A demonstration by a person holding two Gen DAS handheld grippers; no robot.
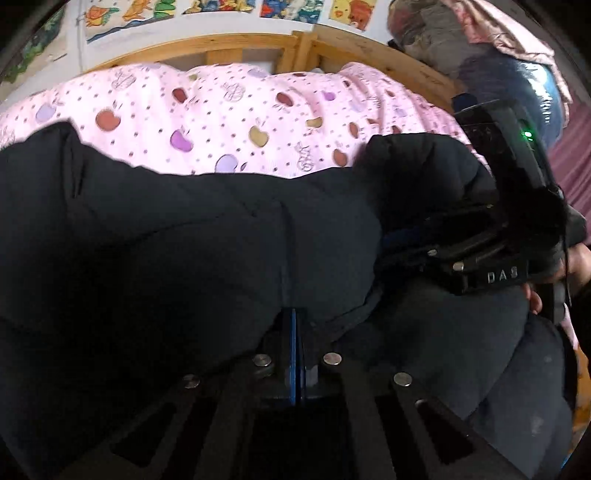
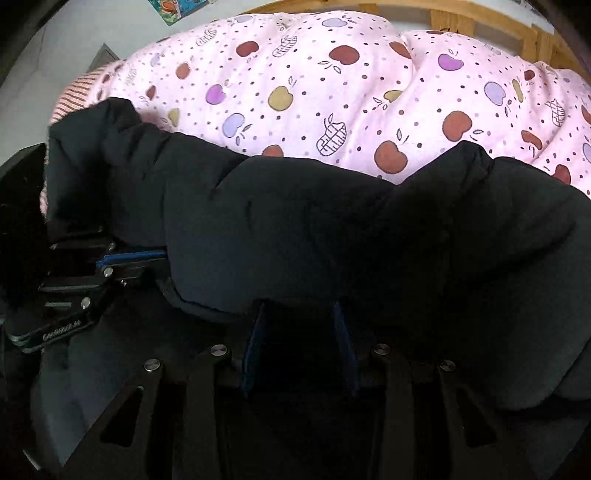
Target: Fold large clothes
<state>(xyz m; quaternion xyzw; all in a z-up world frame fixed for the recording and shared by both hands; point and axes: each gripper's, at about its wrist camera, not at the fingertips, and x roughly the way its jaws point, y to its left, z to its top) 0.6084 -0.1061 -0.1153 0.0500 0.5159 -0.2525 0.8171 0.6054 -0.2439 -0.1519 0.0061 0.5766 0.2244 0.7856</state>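
A black padded jacket (image 1: 184, 240) lies bunched across a pink apple-print quilt (image 1: 229, 110) and fills the lower half of both views. My left gripper (image 1: 295, 321) is shut on a fold of the jacket, its blue pads pressed together with fabric between them. The right wrist view shows it again at the left, the left gripper (image 2: 147, 260) pinching the jacket's (image 2: 332, 229) edge. My right gripper (image 2: 299, 317) has its blue-padded fingers (image 2: 253, 347) well apart, and the jacket's rolled edge hangs over the tips. In the left wrist view, the right gripper (image 1: 402, 245) reaches in from the right.
A wooden bed frame (image 1: 258, 48) runs behind the quilt, with cartoon pictures (image 1: 207, 7) on the wall above. Bagged bedding (image 1: 509, 74) is piled at the far right. A person's hand (image 1: 535, 299) holds the right gripper's handle. A striped cloth (image 2: 74, 96) shows at the quilt's left end.
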